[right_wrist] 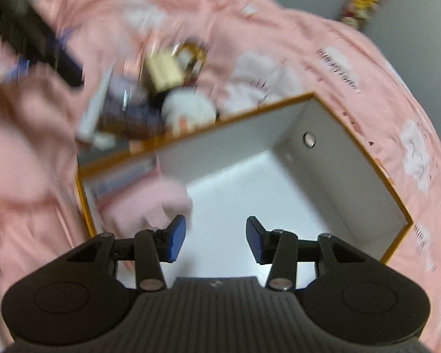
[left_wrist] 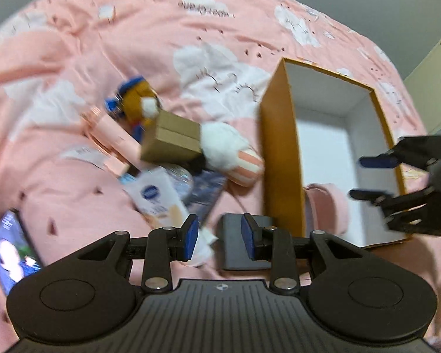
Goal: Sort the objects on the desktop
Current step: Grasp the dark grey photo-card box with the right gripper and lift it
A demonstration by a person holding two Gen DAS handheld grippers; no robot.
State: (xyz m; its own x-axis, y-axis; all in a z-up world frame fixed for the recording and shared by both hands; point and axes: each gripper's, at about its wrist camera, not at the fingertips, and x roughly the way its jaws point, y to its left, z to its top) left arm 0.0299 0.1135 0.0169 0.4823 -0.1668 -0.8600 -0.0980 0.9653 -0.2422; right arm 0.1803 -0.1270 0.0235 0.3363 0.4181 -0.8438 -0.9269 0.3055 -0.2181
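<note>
Both sets of jaws stand apart with nothing between them: the right gripper (right_wrist: 216, 242) hangs over the orange-rimmed white cardboard box (right_wrist: 323, 158), the left gripper (left_wrist: 219, 236) over a flat dark grey case (left_wrist: 235, 253) just outside it. A soft pink bundle (right_wrist: 150, 203) lies in the box's near corner, so sorting has likely only begun. Left on the pink cloud-print bedspread (left_wrist: 161, 29) are a small brown carton (left_wrist: 173, 139), a white lotion tube (left_wrist: 158, 200) and a white plush toy (left_wrist: 229, 147).
</note>
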